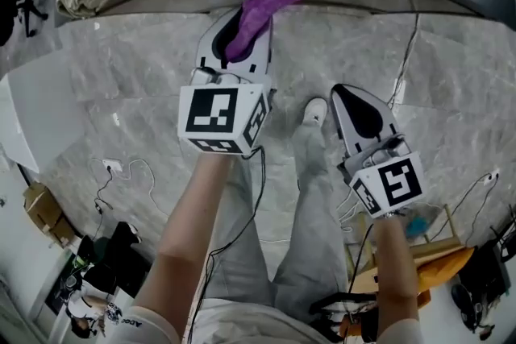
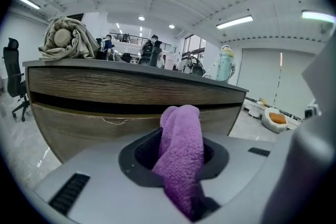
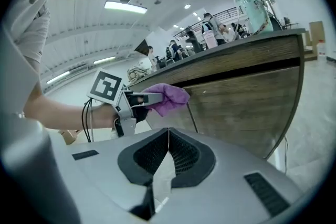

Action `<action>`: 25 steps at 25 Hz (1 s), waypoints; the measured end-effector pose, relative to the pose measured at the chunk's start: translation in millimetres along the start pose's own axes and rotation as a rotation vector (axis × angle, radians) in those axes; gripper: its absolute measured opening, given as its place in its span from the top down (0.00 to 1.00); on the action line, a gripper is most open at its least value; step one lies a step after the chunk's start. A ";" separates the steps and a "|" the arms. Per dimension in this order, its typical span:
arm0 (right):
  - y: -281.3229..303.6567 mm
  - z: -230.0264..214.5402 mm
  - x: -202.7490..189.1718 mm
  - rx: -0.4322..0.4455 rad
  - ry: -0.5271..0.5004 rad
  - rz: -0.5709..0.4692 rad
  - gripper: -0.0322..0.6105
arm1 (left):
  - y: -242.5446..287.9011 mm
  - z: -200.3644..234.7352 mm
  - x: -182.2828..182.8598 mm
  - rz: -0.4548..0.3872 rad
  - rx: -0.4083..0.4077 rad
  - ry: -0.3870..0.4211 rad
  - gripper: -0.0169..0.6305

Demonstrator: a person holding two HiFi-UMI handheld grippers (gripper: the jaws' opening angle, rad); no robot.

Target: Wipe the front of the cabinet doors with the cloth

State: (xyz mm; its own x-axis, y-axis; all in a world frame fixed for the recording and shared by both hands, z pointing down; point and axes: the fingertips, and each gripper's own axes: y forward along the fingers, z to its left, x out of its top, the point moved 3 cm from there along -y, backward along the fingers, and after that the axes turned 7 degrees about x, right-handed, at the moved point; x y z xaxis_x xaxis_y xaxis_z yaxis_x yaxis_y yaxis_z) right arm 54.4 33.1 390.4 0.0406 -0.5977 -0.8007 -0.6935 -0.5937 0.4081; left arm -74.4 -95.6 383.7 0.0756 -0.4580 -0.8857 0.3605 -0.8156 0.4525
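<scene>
Left gripper point(image 1: 246, 18): clenched on the purple cloth point(image 1: 270, 4), pointed at the curved cabinet front point(image 2: 105, 118).
Cloth: a thick fold fills the gap between the jaws and its free end sticks out past the tips, reaching the wooden door just below the dark gap under the top. I cannot tell whether it presses on the wood.
Right gripper point(image 3: 168, 132): jaws closed tip to tip with nothing between them. It is held lower and to the right, apart from the cabinet.
Cabinet top, left end: a beige bundled fabric point(image 2: 65, 39) sits at the edge.
Cabinet top, right end: a pale green bottle point(image 3: 251, 0) stands near the corner.
In the way: a thin cable point(image 1: 407, 52) hangs down the cabinet front right of the cloth and trails over the floor.
Floor point(image 1: 121, 76): grey marble tiles. The person's white shoe point(image 1: 314, 110) is planted between the two grippers.
Floor, left side: a loose white cable point(image 1: 121, 169) and a cardboard box point(image 1: 44, 213).
Beyond the left end: a black office chair point(image 2: 13, 81).
Background: several people point(image 2: 149, 52) behind the cabinet.
</scene>
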 end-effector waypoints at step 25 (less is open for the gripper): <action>172.6 108.8 -14.0 0.096 -0.006 0.082 0.91 | -53.8 295.6 -8.6 -0.051 0.354 -0.066 0.83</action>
State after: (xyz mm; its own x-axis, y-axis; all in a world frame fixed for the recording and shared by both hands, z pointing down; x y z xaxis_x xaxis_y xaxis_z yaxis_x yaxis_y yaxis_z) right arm -144.1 -2.4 424.2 -0.0230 -0.6385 -0.7692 -0.7597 -0.4890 0.4286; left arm -369.2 -152.4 397.5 0.0011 -0.4263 -0.9046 0.0170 -0.9044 0.4263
